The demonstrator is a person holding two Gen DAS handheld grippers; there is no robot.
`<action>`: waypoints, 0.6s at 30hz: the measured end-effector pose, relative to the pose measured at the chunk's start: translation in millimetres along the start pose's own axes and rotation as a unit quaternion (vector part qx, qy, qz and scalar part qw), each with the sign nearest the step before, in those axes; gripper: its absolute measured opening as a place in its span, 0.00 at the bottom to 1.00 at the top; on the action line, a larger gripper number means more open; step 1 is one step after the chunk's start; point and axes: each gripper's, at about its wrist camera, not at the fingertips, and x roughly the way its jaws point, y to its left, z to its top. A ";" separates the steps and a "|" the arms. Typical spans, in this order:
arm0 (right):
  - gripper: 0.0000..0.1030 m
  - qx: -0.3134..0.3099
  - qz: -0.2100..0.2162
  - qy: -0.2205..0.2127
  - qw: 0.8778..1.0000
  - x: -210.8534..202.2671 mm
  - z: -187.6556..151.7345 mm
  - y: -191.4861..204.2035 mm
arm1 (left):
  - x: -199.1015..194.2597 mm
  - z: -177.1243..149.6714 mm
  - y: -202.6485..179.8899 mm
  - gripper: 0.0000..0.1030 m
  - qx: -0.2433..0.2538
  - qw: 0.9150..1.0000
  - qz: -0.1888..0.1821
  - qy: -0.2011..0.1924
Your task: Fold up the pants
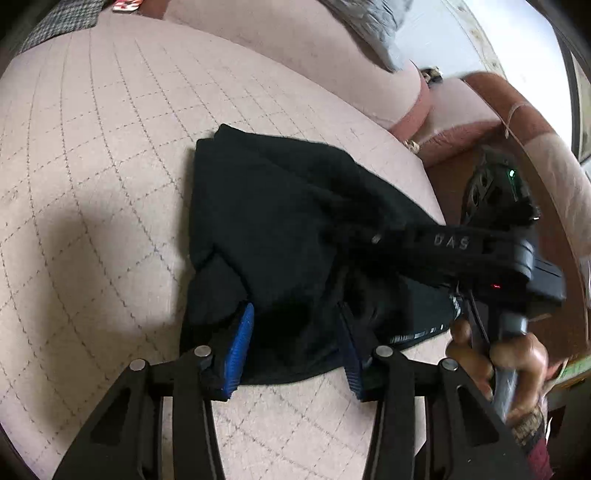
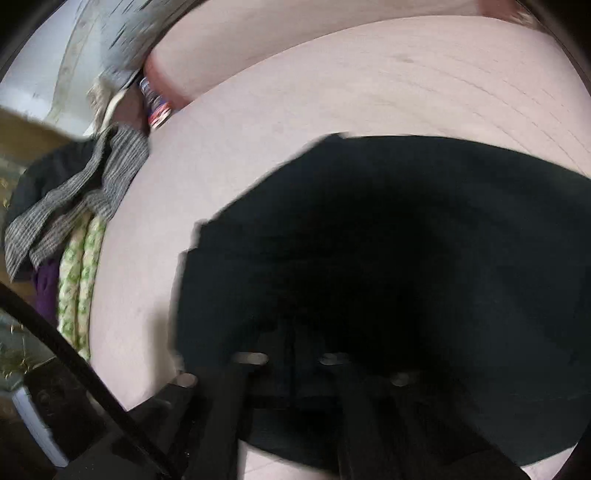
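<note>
The black pants (image 1: 288, 229) lie bunched and partly folded on a pale pink quilted bed (image 1: 110, 166). My left gripper (image 1: 295, 332) is open, its blue-padded fingers (image 1: 240, 343) spread over the near edge of the pants. My right gripper (image 1: 424, 243) reaches in from the right over the pants, held by a hand; its tips are buried in the dark cloth. In the right wrist view the pants (image 2: 388, 240) fill the frame and the fingers (image 2: 295, 369) are lost in black fabric, close together.
A grey checked garment (image 2: 74, 199) and a green-patterned cloth (image 2: 79, 280) lie at the bed's left edge. A pink bolster (image 1: 332, 62) and grey pillow (image 1: 373, 22) sit at the head. A reddish bed frame (image 1: 517, 122) is on the right.
</note>
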 end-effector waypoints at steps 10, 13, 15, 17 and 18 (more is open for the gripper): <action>0.19 0.128 -0.019 -0.245 0.961 -172.6 -81.6 -103.5 | -35.6 -5.7 -35.9 0.50 0.108 0.994 0.009 0.019; 0.49 0.195 -0.073 -0.296 0.932 -208.1 -119.9 -148.9 | -29.8 5.3 -72.5 0.57 0.146 0.989 -0.006 0.027; 0.52 0.234 -0.079 -0.303 0.921 -211.6 -134.1 -171.1 | -14.8 17.2 -101.2 0.61 0.163 0.985 -0.017 0.044; 0.52 0.261 -0.074 -0.295 0.916 -208.9 -140.7 -191.2 | 4.0 29.0 -129.2 0.62 0.181 0.981 -0.027 0.063; 0.52 0.268 -0.063 -0.289 0.917 -203.4 -142.0 -197.5 | 16.9 36.2 -146.8 0.62 0.195 0.978 -0.028 0.073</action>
